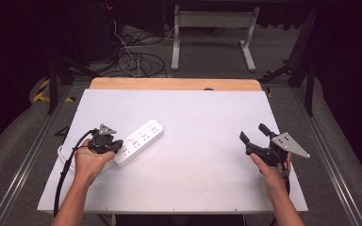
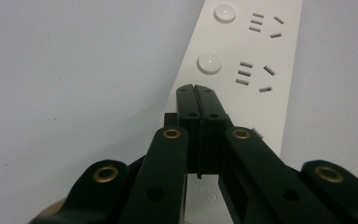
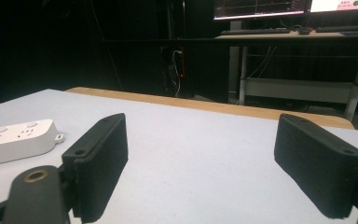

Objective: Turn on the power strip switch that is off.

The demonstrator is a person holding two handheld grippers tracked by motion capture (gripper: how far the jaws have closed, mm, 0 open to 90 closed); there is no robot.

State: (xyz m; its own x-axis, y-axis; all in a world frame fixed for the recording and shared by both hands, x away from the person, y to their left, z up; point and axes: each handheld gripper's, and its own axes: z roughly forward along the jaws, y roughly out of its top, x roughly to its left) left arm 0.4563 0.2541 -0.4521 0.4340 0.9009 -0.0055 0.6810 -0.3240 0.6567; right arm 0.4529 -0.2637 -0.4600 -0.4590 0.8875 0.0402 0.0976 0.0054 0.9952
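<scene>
Two grippers on table | left gripper (image 1: 104,141): jaws pressed together, tips over near end of power strip (image 1: 139,141) | strip: white, left of centre, pointing 2 o'clock | right gripper (image 1: 255,134): jaws spread wide, empty, at 3 o'clock, well apart from strip

One power strip (image 1: 139,142) and two grippers, left (image 1: 104,141) and right (image 1: 254,133).

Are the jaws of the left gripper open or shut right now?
Shut. In the left gripper view the left gripper has its two jaws pressed together with no gap, poised over the white power strip, gripping nothing.
</scene>
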